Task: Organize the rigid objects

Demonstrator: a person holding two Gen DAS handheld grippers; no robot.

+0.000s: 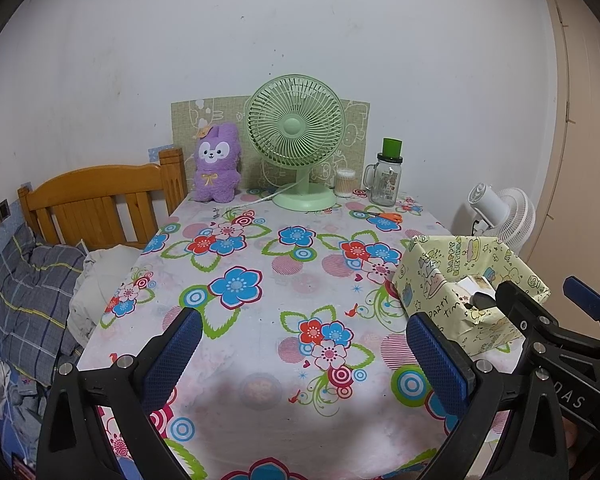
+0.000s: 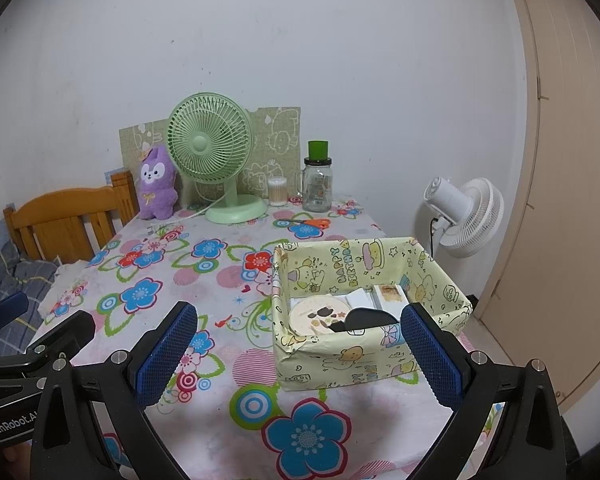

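Left gripper [image 1: 304, 354]: fingers spread, empty, over floral worktop [image 1: 260, 344]. Right gripper [image 2: 298, 354]: fingers spread, empty. Paper-wrapped box [image 2: 340, 364]: worktop, 3 o'clock side; holds round tin [image 2: 314, 314], white cartons [image 2: 360, 299].

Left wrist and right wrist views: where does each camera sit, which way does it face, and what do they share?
Left wrist: on the left gripper at the table's near edge, facing the wall across the floral tablecloth; its open blue fingers show, and the right gripper enters at right.
Right wrist: on the right gripper, further right, looking down into the paper-wrapped box; its open fingers show, and the left gripper's fingers at left.
Shared: the green fan, purple plush, glass jar, scissors, box, white fan.
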